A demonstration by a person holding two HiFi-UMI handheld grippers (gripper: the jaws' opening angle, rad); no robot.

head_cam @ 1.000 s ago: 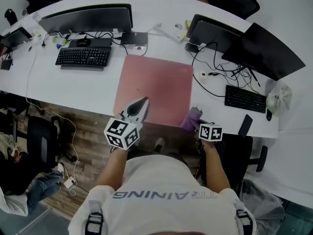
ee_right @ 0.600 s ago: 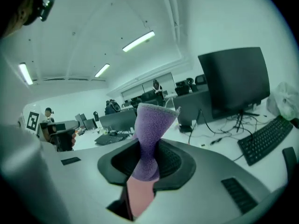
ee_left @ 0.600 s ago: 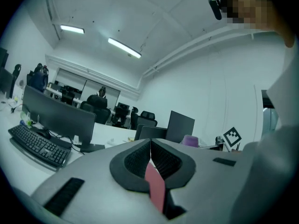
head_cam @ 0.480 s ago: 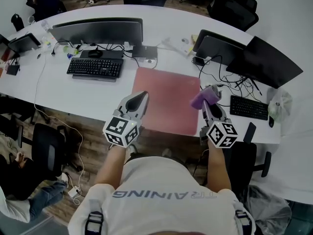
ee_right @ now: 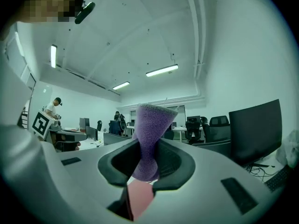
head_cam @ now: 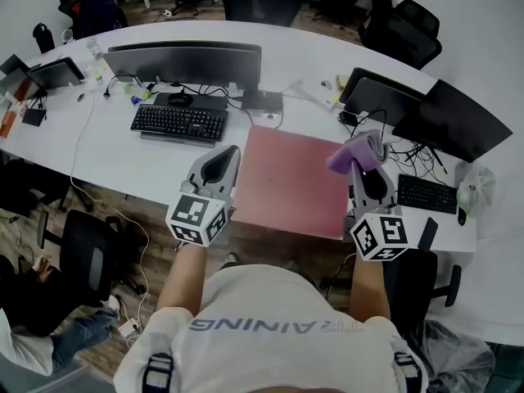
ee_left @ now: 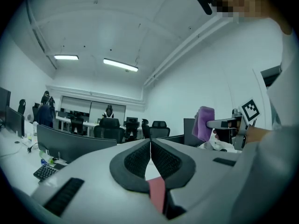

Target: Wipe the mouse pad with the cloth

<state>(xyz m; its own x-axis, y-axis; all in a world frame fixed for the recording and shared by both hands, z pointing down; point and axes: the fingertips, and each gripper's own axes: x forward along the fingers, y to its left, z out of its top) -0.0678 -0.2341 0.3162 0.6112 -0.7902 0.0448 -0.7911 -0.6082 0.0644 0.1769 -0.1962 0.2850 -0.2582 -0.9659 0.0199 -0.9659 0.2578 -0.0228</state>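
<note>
A large pink mouse pad [head_cam: 291,178] lies flat on the white desk [head_cam: 106,150], in the middle of the head view. My right gripper [head_cam: 363,155] is raised over the pad's right edge, shut on a purple cloth [head_cam: 357,151] that bunches up between its jaws. The cloth [ee_right: 148,139] fills the middle of the right gripper view. My left gripper [head_cam: 226,155] hovers at the pad's left edge, shut with nothing in it. In the left gripper view its pads meet at the tips [ee_left: 150,143], and the cloth [ee_left: 204,123] shows to the right.
A monitor [head_cam: 184,62] and black keyboard [head_cam: 178,121] stand left of the pad. Two dark monitors [head_cam: 450,121], a tangle of cables [head_cam: 385,150] and a second keyboard [head_cam: 426,193] crowd the right. Office chairs [head_cam: 86,256] sit below the desk edge.
My right gripper has risen from below the desk edge up to the pad's right side, carrying the cloth. The left gripper has shifted slightly left and up.
</note>
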